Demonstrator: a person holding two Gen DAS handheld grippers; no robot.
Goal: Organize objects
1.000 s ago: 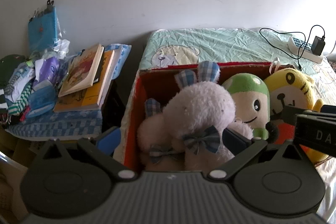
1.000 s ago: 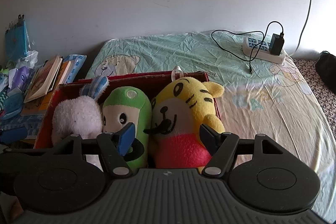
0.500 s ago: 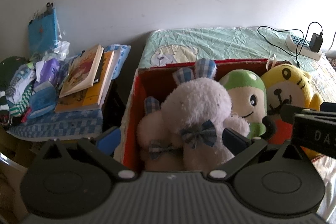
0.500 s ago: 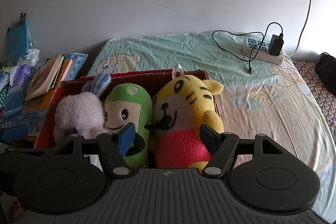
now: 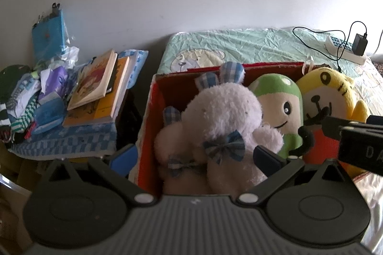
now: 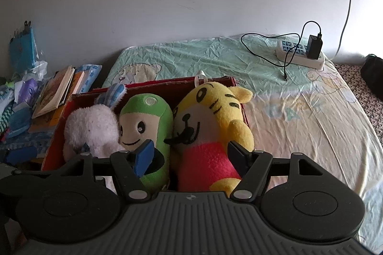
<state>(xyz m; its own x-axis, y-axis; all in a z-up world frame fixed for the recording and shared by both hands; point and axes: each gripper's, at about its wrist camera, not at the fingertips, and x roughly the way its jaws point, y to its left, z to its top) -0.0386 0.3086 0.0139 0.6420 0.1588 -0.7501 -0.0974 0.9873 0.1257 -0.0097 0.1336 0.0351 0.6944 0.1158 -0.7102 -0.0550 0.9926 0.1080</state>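
Note:
A red cardboard box [image 5: 153, 97] stands on the bed with three plush toys upright in it. A white bunny [image 5: 225, 106] with checked ears is on the left, a green-capped doll [image 6: 146, 121] in the middle, and a yellow tiger [image 6: 210, 111] in a red shirt on the right. My left gripper [image 5: 195, 157] is open, its fingers spread wide on either side of the bunny. My right gripper [image 6: 190, 157] is open too, one pad in front of the green doll and the other by the tiger's side. The right gripper's black housing [image 5: 359, 145] juts in beside the tiger.
Left of the box, a low stand with a blue checked cloth [image 5: 67, 140] holds stacked books [image 5: 95, 90] and a heap of small packets. On the mint bedsheet [image 6: 215, 56], a white power strip [image 6: 299, 54] with charger and cable lies by the wall. A dark bag [image 6: 373, 73] is far right.
Both views have drifted slightly, so the box and toys sit a little higher in frame. The toys keep their places and both grippers stay open.

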